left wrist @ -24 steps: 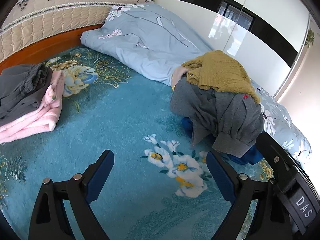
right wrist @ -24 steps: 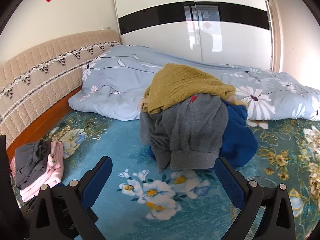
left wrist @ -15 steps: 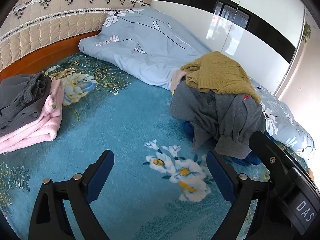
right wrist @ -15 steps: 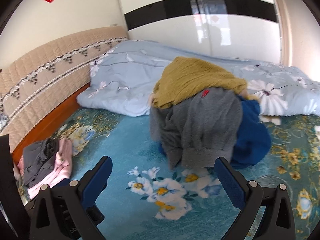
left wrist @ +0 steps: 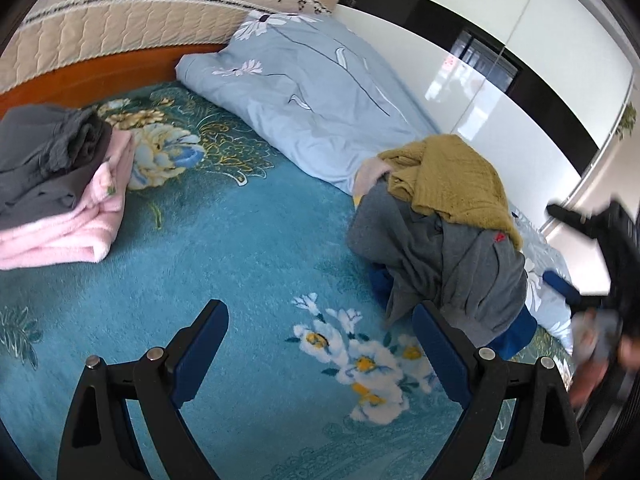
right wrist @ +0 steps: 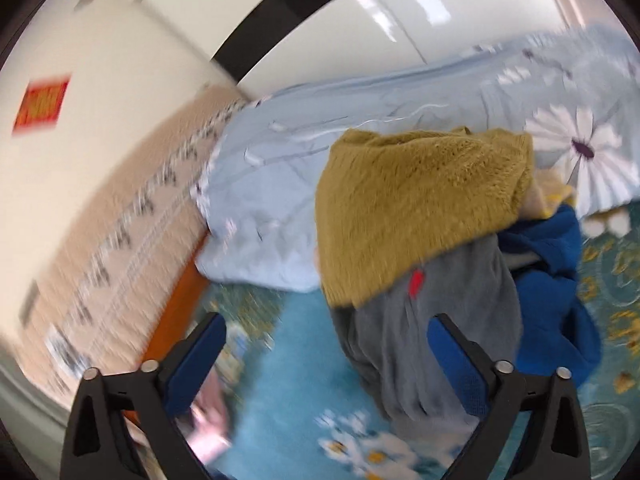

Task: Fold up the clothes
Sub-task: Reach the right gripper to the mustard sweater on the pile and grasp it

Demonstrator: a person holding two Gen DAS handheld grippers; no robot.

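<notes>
A heap of unfolded clothes lies on the teal floral bedspread (left wrist: 248, 248): a mustard knit sweater (left wrist: 452, 176) on top, a grey sweatshirt (left wrist: 452, 264) under it, a blue garment (right wrist: 552, 280) beneath. In the right wrist view the sweater (right wrist: 416, 208) and the sweatshirt (right wrist: 424, 320) are close ahead. A folded stack, a dark grey garment (left wrist: 44, 160) on a pink one (left wrist: 76, 224), lies at the left. My left gripper (left wrist: 320, 344) is open and empty above the bedspread. My right gripper (right wrist: 326, 354) is open and empty, tilted, just short of the heap; it also shows blurred in the left wrist view (left wrist: 596, 280).
A light blue floral duvet (left wrist: 316, 96) is bunched along the far side of the bed. A quilted beige headboard (left wrist: 132, 12) with an orange wooden base stands at the left. A glossy white and black wardrobe (left wrist: 500, 60) is behind the bed.
My right gripper has swung up, tilted and moved toward the clothes heap, and its view is blurred. My left gripper has shifted slightly, with the heap nearer its right finger.
</notes>
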